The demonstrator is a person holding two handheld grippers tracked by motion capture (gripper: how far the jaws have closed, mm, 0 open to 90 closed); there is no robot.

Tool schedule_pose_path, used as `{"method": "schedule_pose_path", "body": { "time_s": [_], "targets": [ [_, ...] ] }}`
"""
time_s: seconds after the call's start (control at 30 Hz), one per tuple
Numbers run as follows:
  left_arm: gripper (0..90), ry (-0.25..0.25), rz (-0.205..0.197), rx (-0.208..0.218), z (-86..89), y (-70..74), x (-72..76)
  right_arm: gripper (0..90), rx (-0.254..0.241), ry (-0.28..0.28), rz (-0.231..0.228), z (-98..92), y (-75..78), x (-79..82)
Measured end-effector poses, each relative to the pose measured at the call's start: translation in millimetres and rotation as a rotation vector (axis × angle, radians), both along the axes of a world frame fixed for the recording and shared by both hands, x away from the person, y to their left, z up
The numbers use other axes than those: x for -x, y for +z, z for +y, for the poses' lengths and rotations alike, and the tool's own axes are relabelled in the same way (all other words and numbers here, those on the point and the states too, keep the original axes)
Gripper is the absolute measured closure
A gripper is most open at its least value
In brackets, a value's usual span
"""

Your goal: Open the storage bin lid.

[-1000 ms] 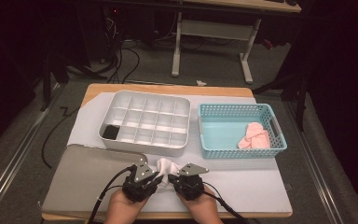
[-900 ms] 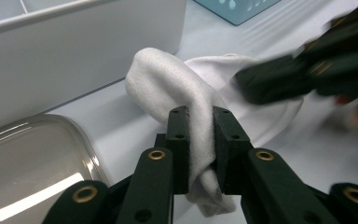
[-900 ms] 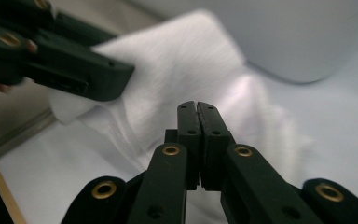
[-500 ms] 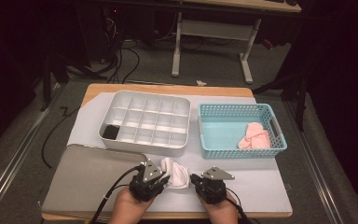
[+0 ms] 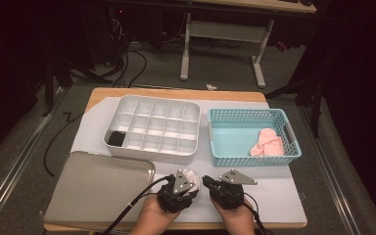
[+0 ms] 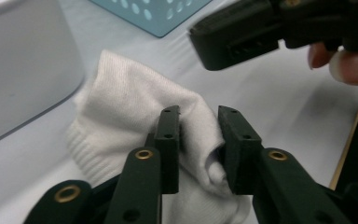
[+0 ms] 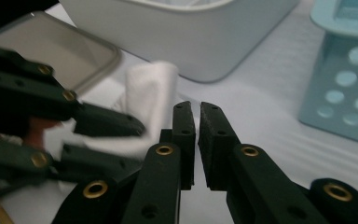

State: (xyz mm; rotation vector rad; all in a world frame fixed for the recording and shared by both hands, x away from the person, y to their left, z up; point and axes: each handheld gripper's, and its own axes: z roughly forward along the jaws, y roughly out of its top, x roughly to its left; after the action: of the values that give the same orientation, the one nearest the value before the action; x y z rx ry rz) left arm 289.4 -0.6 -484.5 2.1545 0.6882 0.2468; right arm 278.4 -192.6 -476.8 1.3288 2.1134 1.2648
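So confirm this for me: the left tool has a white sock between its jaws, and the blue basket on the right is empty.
Not quite. The blue basket is not empty: the high view shows pink cloth lying in it. The rest stands: the left tool has the white sock between its jaws.

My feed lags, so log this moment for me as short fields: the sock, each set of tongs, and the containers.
sock: white sock, crumpled on the white mat before the divided tray
left tongs: jaws opening, sock fold between them
right tongs: nearly shut, holding nothing, beside the sock
basket: teal basket holding pink cloth
lid: grey lid at left
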Motion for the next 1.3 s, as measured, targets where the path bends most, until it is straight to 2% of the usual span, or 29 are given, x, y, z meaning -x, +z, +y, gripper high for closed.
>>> {"method": "schedule_pose_path", "body": {
  "time_s": [0.07,0.2,0.23,0.27,0.3,0.43,0.47,0.63,0.83,1.0,1.1,1.2,1.3],
  "targets": [
    [66.8,-0.003,-0.002,0.003,-0.5,-1.0,0.7,83.0,-0.020,0.024,-0.005,7.6,4.1,-6.9],
    [65.4,-0.007,-0.003,0.008,0.7,-1.5,1.1,80.7,-0.020,0.038,-0.009,16.7,5.9,-15.2],
    [65.0,-0.005,-0.002,0.012,1.2,-1.5,1.2,79.6,-0.016,0.041,0.007,19.3,4.6,-18.4],
    [64.0,-0.006,-0.005,0.012,2.9,-1.3,1.1,77.9,-0.004,0.051,0.041,22.3,0.0,-23.7],
    [63.3,-0.007,-0.003,0.016,3.9,-1.5,0.8,78.4,0.000,0.057,0.047,22.6,-2.2,-24.8],
    [57.6,-0.006,-0.006,0.025,7.9,-2.2,0.7,84.8,0.018,0.058,0.062,22.2,-5.7,-25.8],
    [52.6,0.000,-0.006,0.028,9.8,-2.1,0.7,86.3,0.027,0.051,0.062,21.2,-6.7,-26.0],
    [48.4,0.015,-0.004,0.048,24.3,1.6,4.2,86.5,0.036,0.044,0.058,19.3,-9.3,-25.1],
    [48.0,0.037,0.001,0.082,43.5,8.3,9.0,86.4,0.034,0.034,0.059,16.4,-12.3,-24.5],
    [48.0,0.069,0.006,0.107,56.2,9.2,6.6,86.5,0.033,0.034,0.057,14.7,-13.6,-24.0],
    [48.0,0.116,-0.008,0.125,64.4,9.5,3.4,86.5,0.031,0.033,0.054,13.3,-14.4,-23.8],
    [48.6,0.160,-0.002,0.134,70.5,8.0,-3.1,86.5,0.033,0.032,0.052,11.6,-14.8,-23.4],
    [48.2,0.175,0.028,0.132,70.0,4.7,-10.5,86.5,0.036,0.031,0.051,9.4,-15.1,-22.5]
  ]
}}
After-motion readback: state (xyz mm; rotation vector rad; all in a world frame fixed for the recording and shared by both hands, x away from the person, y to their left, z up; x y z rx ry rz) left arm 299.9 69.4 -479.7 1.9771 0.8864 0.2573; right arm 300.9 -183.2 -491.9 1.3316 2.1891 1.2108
